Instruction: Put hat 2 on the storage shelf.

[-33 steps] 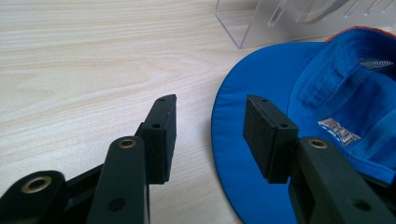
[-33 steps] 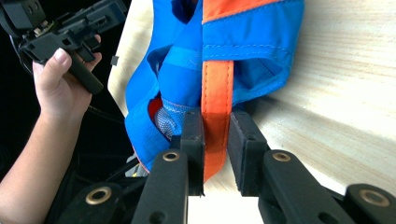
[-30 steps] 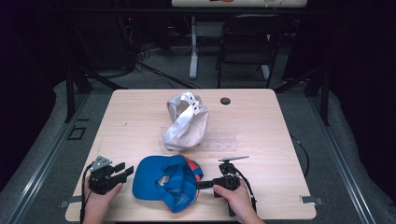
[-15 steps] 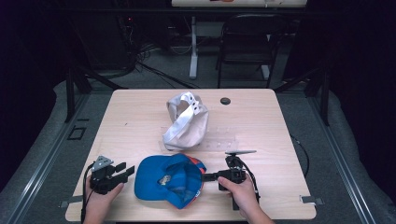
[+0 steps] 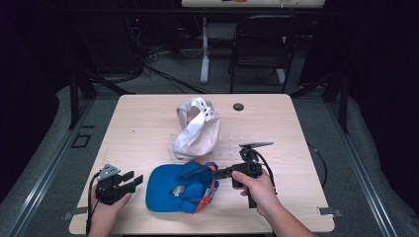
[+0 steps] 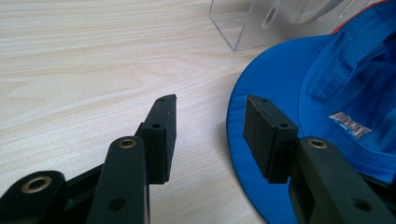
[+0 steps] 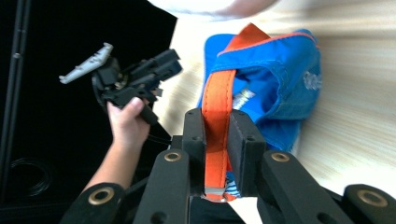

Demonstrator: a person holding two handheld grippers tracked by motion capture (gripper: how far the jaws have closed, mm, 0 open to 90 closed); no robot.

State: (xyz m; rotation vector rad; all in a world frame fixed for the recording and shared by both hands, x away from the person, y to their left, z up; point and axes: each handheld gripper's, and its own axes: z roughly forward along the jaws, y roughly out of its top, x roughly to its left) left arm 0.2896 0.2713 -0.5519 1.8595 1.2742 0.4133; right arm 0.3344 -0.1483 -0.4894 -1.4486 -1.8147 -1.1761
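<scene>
A blue cap (image 5: 170,190) with orange trim lies upside down near the table's front edge. My right gripper (image 5: 213,173) is shut on its orange back strap (image 7: 219,88) and holds that side raised; the cap's blue crown (image 7: 285,74) hangs beyond the jaws. My left gripper (image 5: 132,180) rests left of the cap, open; in the left gripper view (image 6: 210,116) the cap's brim (image 6: 261,79) lies under its right pad (image 6: 264,135) with nothing between the pads. A white cap (image 5: 197,129) sits on a clear stand (image 6: 240,30) behind the blue one.
A small black disc (image 5: 238,106) lies near the table's far edge. The wooden table (image 5: 143,123) has bare surface to the left and right of the caps. A black chair (image 5: 259,47) and cables stand beyond the table. The other hand (image 7: 123,121) holds the left gripper.
My right gripper has risen with the orange strap in it, lifting the blue cap's right side and pulling it slightly right. The left gripper has stayed put.
</scene>
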